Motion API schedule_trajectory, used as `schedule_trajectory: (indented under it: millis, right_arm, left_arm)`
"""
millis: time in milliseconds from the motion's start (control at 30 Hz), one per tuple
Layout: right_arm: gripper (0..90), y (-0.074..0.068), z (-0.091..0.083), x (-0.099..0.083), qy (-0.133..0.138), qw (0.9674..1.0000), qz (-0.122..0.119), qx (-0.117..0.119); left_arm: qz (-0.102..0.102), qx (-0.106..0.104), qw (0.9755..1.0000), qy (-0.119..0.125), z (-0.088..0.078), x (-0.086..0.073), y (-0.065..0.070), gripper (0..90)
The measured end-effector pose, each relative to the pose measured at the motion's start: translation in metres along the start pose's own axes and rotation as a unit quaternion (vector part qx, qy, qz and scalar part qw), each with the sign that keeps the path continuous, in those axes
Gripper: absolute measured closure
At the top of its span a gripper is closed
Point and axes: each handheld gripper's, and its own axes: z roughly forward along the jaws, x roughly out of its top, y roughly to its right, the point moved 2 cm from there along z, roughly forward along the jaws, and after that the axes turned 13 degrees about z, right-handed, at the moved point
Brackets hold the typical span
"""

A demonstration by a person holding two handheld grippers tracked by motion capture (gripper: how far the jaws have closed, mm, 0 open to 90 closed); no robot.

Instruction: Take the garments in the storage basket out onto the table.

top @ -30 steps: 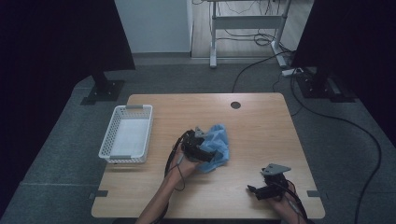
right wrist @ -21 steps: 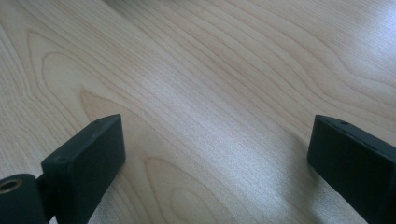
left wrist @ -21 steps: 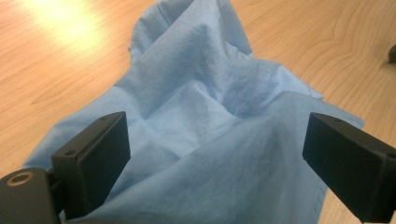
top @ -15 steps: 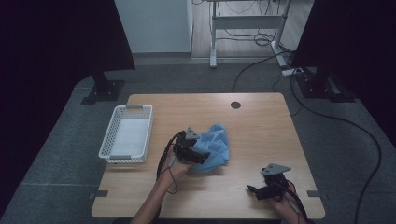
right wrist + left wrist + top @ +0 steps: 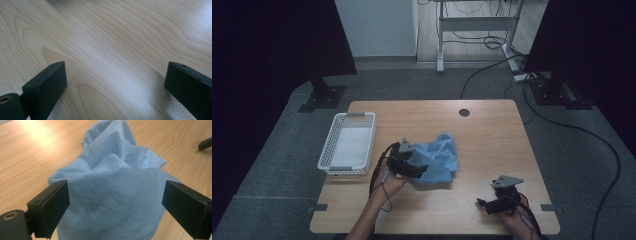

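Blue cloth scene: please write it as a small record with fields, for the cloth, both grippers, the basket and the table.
cloth: blue cloth, crumpled, lying near the middle of the table
left gripper: left gripper open, jaws on either side of the cloth's near edge, not closed on it
right gripper: right gripper open, over bare wood at the near right of the table, apart from the cloth
basket: white basket, at the table's left edge, nothing seen inside
table: wooden table
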Motion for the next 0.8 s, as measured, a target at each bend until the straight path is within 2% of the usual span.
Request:
schedule_trajectory:
  millis: [800]
  right_arm:
    - [4.3,0.000,0.000,0.000,0.000,1.0000,0.000,0.000]
  left_arm:
    - [-0.006,0.005,0.9998,0.019,-0.025,-0.052,0.004,6.8]
